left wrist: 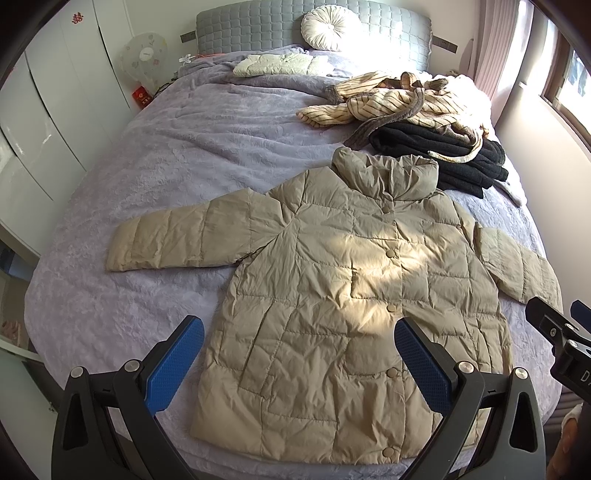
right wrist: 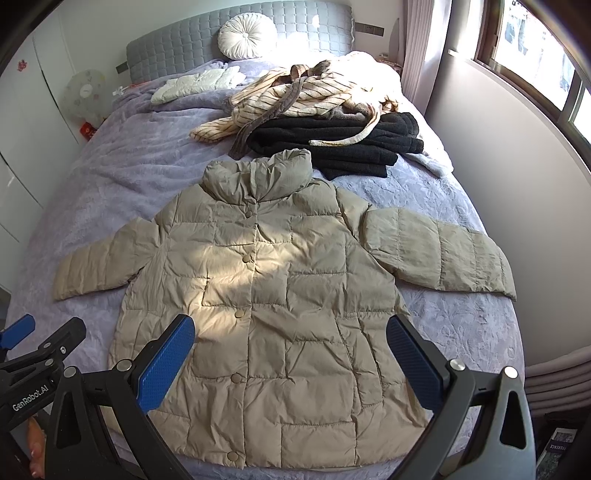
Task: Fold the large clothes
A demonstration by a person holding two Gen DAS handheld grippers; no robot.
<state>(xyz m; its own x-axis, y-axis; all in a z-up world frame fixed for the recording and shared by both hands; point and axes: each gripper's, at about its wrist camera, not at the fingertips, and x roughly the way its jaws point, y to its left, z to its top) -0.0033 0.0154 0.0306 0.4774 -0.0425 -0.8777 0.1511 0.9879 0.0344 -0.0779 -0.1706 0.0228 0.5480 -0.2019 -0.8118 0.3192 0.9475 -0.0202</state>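
Observation:
A beige quilted puffer jacket (left wrist: 332,280) lies flat and buttoned, front up, on the lilac bed (left wrist: 166,177), collar toward the headboard, both sleeves spread out. It also shows in the right wrist view (right wrist: 273,295). My left gripper (left wrist: 299,365) is open and empty, held above the jacket's lower hem. My right gripper (right wrist: 290,363) is open and empty, also above the hem. The right gripper shows at the right edge of the left wrist view (left wrist: 561,328); the left gripper shows at the left edge of the right wrist view (right wrist: 33,339).
A pile of clothes sits behind the jacket's collar: a striped cream garment (right wrist: 295,96) on a folded black one (right wrist: 347,144). A pale folded item (right wrist: 195,85) and a round cushion (right wrist: 245,35) lie near the grey headboard. White wardrobes (left wrist: 44,122) stand left; a window wall (right wrist: 517,110) stands right.

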